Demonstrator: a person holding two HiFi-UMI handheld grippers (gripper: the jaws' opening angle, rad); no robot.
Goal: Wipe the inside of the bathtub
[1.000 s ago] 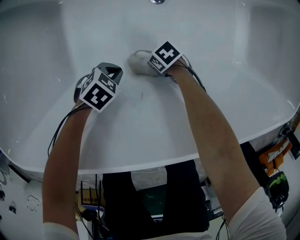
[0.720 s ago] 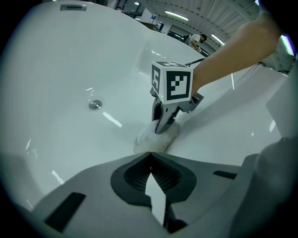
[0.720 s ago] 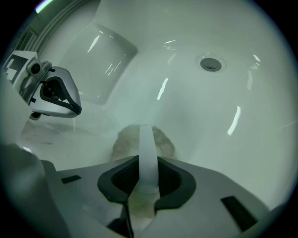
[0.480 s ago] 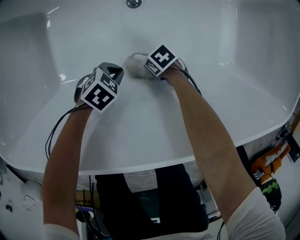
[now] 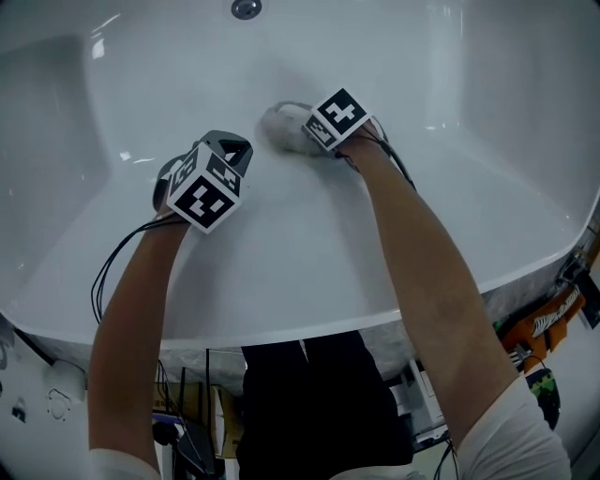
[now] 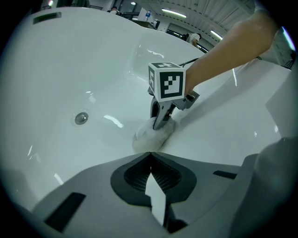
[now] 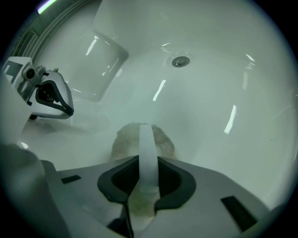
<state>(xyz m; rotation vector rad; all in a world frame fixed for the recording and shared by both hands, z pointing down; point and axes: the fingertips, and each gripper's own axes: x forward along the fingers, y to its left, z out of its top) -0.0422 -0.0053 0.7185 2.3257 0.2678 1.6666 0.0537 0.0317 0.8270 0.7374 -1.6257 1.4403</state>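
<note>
Right gripper [image 5: 302, 140] clamps a cloth [image 5: 277, 126] on the bathtub [image 5: 309, 267] far slope; left gripper [image 5: 229, 143] closed, empty; hard rubbing could pull the cloth free

White bathtub [image 5: 281, 272] bears seemingly a cloth [image 5: 279, 127].

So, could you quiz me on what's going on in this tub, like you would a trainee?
1. What is the right gripper clamped on? A: a brush. B: a cloth. C: a hose.
2. True or false: the left gripper has its jaws together with nothing between them.
3. Fill in: the round metal fitting set in the bathtub, beyond the cloth, is the ____.
Key: 1 B; 2 true; 3 drain.
</note>
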